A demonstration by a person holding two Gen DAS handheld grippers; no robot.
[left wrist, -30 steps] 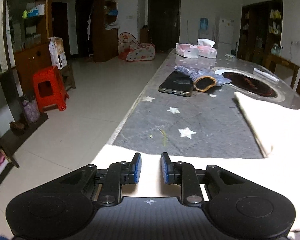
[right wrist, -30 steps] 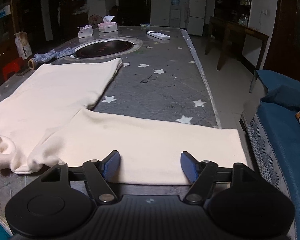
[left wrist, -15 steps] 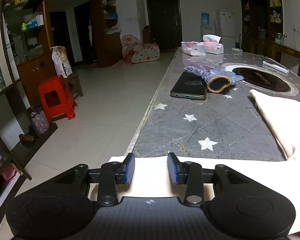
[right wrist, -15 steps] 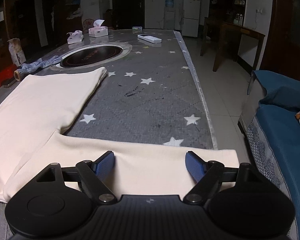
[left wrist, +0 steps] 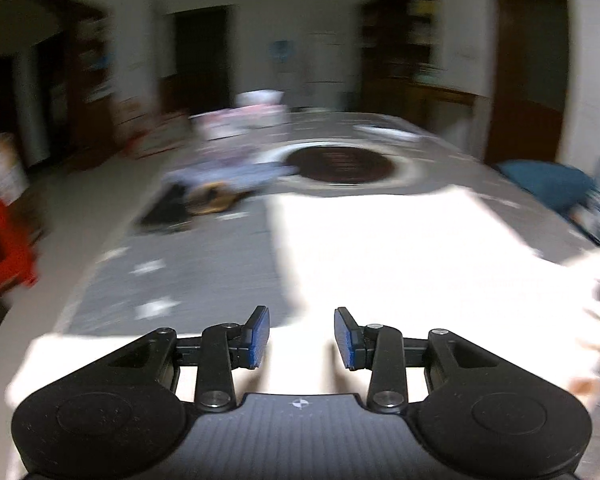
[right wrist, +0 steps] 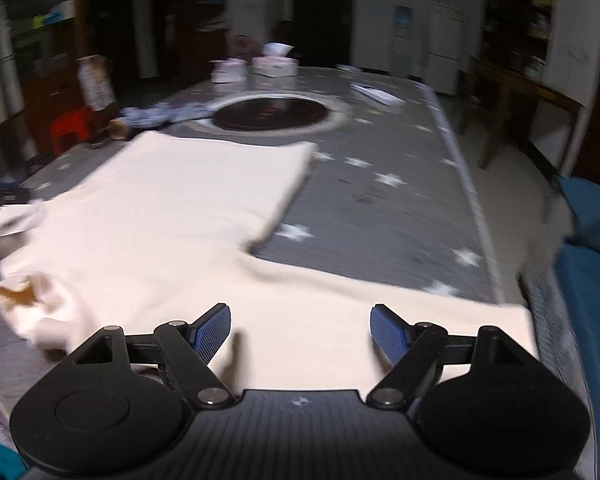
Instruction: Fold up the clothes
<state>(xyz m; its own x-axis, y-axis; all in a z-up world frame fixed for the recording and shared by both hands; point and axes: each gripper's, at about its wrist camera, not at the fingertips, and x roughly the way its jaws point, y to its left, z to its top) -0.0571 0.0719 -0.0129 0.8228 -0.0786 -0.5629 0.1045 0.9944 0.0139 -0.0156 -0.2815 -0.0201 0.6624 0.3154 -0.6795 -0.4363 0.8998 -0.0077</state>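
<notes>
Hovering over the cream shirt (right wrist: pixel 172 216) spread flat on the table (right wrist: pixel 384 204), you are holding both tongs empty — left gripper (left wrist: pixel 301 337) partly open, right gripper (right wrist: pixel 300 334) spread wide above the sleeve (right wrist: pixel 364 312).

Cream long-sleeved top (right wrist: pixel 172 216) spread flat on star-patterned table, sleeve stretched along near edge, collar rumpled

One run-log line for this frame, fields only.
task: fold clothes | left hand-held gripper: open, empty | right hand-held gripper: open, empty | cream garment: flat on table
</notes>
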